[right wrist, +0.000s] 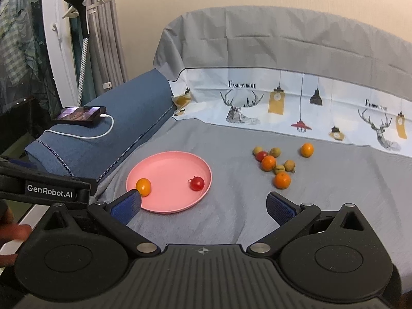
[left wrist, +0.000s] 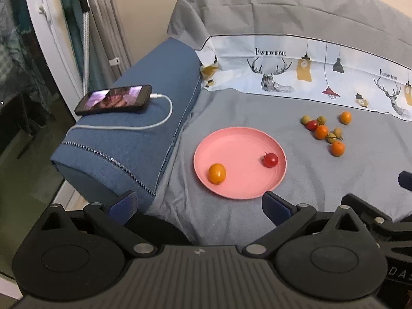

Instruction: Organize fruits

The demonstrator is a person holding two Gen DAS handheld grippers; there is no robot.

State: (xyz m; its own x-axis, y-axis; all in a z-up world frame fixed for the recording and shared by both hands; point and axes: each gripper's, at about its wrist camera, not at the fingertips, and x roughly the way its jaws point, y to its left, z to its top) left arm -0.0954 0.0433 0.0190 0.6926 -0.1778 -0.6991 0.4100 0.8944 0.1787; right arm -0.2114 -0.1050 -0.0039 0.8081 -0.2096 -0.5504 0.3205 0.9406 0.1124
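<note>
A pink plate (left wrist: 239, 141) (right wrist: 164, 164) lies on the grey sheet and holds one orange (left wrist: 217, 173) (right wrist: 143, 186) and one red tomato (left wrist: 270, 160) (right wrist: 197, 183). To its right lies a loose cluster of fruit (left wrist: 322, 131) (right wrist: 269, 163): oranges, a tomato and small green-brown fruits, with one orange (left wrist: 345, 117) (right wrist: 307, 149) apart at the far right. My left gripper (left wrist: 200, 204) is open and empty, near the plate's front edge. My right gripper (right wrist: 203, 204) is open and empty, in front of the plate and the cluster.
A blue padded armrest (left wrist: 144, 139) (right wrist: 108, 139) stands left of the plate, with a phone (left wrist: 113, 100) (right wrist: 79, 114) on a white charging cable on top. A printed cloth backrest (left wrist: 296, 67) (right wrist: 283, 103) rises behind the fruit.
</note>
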